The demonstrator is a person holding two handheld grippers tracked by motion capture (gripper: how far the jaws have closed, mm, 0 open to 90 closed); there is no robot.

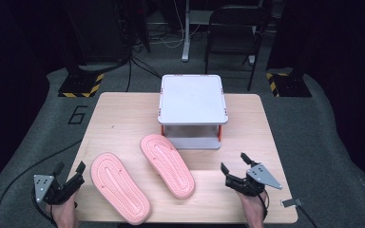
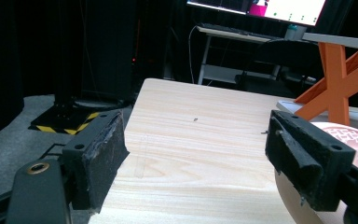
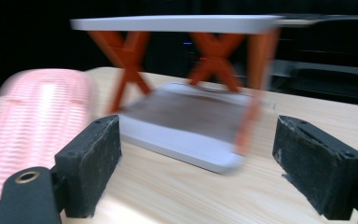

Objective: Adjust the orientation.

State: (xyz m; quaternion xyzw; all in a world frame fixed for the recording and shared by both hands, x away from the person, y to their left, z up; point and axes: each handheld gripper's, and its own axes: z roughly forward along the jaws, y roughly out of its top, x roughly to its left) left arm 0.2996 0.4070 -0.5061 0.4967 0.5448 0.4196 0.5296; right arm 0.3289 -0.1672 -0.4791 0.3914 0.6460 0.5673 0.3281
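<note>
Both claws stand wide open and hold nothing: your left gripper (image 1: 70, 174) sits at the front left corner of the table (image 1: 123, 114), your right gripper (image 1: 233, 167) near the front edge toward the right corner. Two pink slippers lie sole-up on the front half of the table; the left slipper (image 1: 119, 186) lies just beside the left gripper and reaches the front edge, and the right slipper (image 1: 166, 165) lies between it and the right gripper, its far end close to the two-tier rack (image 1: 192, 109) at the table's middle. Judged from this layout, expect three risks. First, the left slipper's near end sits at the front edge, so a sideways nudge from a jaw could push it off the table. Second, the soles are broad and flat; a grip across the full width may not fit between the jaws, so take the rim instead, or the slipper may slide rather than lift. Third, the rack rests on thin orange legs (image 3: 126, 60); carrying a slipper in too fast could knock the rack or catch its lower shelf (image 3: 186, 126). The right gripper view is blurred, which suggests that hand is in motion. Both forearms enter from the front edge, hands low, jaws pointing forward and slightly inward, apart from everything.
</note>
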